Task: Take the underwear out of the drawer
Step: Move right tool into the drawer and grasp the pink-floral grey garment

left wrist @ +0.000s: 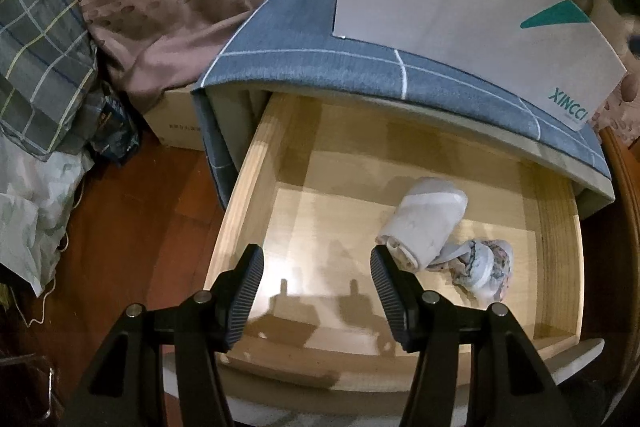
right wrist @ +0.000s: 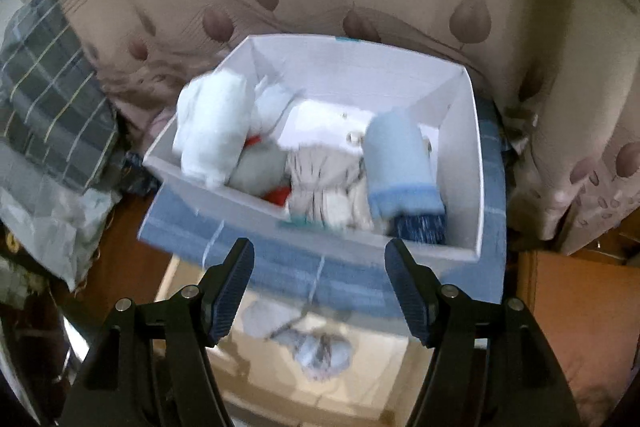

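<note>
Both grippers gape empty: left gripper (left wrist: 317,259) over the wooden drawer (left wrist: 240,211) beside rolled underwear (left wrist: 424,223); right gripper (right wrist: 319,253) above the white box (right wrist: 464,163).

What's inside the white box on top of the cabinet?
The white box holds rolled clothes: a white bundle, a light blue roll, striped cloth, something red. Whatever lies underneath them is covered.
</note>
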`<state>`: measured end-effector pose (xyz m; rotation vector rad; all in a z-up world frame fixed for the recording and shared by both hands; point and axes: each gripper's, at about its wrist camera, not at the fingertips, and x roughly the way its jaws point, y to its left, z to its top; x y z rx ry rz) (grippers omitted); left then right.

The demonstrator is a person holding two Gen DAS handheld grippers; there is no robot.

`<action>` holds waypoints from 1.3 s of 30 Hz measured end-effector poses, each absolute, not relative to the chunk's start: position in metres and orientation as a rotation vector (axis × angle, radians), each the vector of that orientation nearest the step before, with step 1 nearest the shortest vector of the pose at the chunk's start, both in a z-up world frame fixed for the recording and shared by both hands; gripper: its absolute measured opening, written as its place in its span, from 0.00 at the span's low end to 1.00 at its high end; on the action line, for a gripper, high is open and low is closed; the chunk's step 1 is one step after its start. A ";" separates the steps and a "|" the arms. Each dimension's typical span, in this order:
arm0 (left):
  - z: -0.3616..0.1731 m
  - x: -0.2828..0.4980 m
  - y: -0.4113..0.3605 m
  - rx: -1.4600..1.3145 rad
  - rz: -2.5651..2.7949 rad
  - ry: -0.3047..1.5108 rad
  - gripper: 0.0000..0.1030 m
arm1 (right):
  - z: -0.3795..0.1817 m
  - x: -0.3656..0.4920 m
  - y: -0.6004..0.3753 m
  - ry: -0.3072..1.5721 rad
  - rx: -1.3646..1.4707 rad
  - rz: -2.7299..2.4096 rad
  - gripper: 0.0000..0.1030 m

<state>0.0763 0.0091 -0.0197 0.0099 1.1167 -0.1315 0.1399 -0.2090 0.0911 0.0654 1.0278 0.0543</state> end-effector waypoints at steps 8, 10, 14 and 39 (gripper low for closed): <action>-0.022 0.078 0.012 0.000 -0.123 1.134 0.55 | 0.034 0.084 -0.217 1.138 0.023 0.067 0.64; -0.022 0.078 0.012 0.000 -0.123 1.136 0.55 | 0.016 0.076 -0.220 1.180 0.032 0.073 0.63; -0.023 0.078 0.013 -0.006 -0.123 1.138 0.55 | -0.026 0.065 -0.219 1.259 0.017 0.083 0.63; -0.028 0.081 0.022 -0.083 -0.129 1.185 0.55 | -0.153 0.110 -0.157 1.474 -0.245 0.240 0.63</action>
